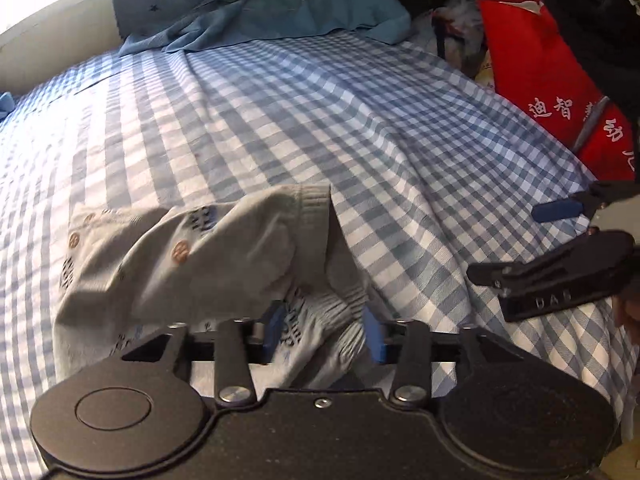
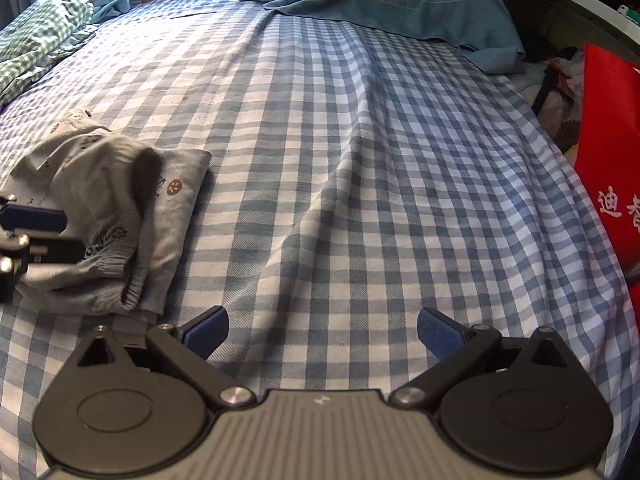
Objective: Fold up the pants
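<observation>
The small grey patterned pants [image 1: 192, 256] lie bunched and partly folded on the blue checked bed sheet [image 1: 280, 120]. My left gripper [image 1: 324, 330] has its blue pads on either side of the ribbed waistband and holds the cloth, lifting a fold. In the right wrist view the pants [image 2: 116, 216] sit at the left, with the left gripper's fingers [image 2: 36, 220] on them. My right gripper [image 2: 322, 330] is open and empty above bare sheet, to the right of the pants. It shows at the right edge of the left wrist view [image 1: 560, 248].
A rumpled blue blanket [image 1: 280, 8] lies at the head of the bed. A red bag with white characters [image 1: 552, 92] stands past the bed's right edge. A green checked cloth [image 2: 36, 36] lies at the far left. The sheet has a long ridge [image 2: 352, 160].
</observation>
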{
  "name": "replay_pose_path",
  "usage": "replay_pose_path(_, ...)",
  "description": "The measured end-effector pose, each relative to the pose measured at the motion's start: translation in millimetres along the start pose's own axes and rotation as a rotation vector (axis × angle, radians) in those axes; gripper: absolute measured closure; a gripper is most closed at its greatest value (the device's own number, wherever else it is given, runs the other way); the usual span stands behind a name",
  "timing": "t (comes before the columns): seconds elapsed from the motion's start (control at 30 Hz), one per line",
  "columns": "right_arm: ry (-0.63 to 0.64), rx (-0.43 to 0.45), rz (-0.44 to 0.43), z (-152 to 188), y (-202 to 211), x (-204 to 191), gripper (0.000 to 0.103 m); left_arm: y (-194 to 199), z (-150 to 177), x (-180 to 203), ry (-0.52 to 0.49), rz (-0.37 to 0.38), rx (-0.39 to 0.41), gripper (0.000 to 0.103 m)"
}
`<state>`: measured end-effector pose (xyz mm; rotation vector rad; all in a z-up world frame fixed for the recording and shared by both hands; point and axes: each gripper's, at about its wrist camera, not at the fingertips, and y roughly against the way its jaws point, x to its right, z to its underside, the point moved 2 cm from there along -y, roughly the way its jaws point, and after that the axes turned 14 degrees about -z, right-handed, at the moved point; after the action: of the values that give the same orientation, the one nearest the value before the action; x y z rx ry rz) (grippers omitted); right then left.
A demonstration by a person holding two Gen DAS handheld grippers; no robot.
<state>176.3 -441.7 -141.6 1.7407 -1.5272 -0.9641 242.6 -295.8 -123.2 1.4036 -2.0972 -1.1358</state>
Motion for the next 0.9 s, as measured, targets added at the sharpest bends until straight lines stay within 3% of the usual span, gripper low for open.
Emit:
replay_pose_path(0.1, 0.018, 0.008, -0.06, -13.4, -6.5, -5.8, 0.0, 3.3, 11.6, -2.8, -0.007, -0.014, -0.007, 0.038)
replay_pose_path(0.2, -0.005, 0.02, -0.19, -31.0, -14.0, -11.9, 0.0, 0.9, 24.3, -3.3, -0.061, -0.034, -0.015, 0.03)
replay_pose_path(0.33, -0.064, 0.018, -0.355, -60.5, -31.4, -18.3, 0.0, -4.7, 34.7, 3.3, -0.172, -0.081, 0.0, 0.03)
replay_pose_path(0.43, -0.114, 0.012, -0.453, -84.2, -47.1, -20.8, 0.005, -9.4, 36.7, 10.0, -0.226, -0.101, 0.012, 0.039)
replay_pose_path(0.5, -0.143, -0.004, -0.484, -96.6, -58.8, -21.3, 0.02, -15.1, 36.4, 14.2, -0.244, -0.097, -0.005, 0.065)
replay_pose_path(0.53, -0.144, -0.013, -0.484, -103.3, -65.2, -20.5, 0.025, -18.1, 36.5, 15.1, -0.243, -0.099, -0.019, 0.073)
replay_pose_path(0.6, -0.136, -0.03, -0.473, -108.9, -73.9, -21.3, 0.055, -21.7, 36.3, 14.7, -0.22, -0.09, -0.035, 0.099)
replay_pose_path(0.7, -0.134, -0.033, -0.465, -114.2, -76.3, -20.5, 0.084, -18.4, 34.3, 10.1, -0.165, -0.075, -0.026, 0.102)
replay_pose_path(0.8, -0.114, -0.001, -0.447, -117.1, -67.6, -19.5, 0.095, -5.4, 32.0, 5.6, -0.14, -0.053, 0.013, 0.102)
replay_pose_path(0.9, -0.122, 0.005, -0.398, -117.1, -66.8, -11.8, 0.099, -5.2, 35.1, 7.2, -0.148, -0.041, 0.007, 0.102)
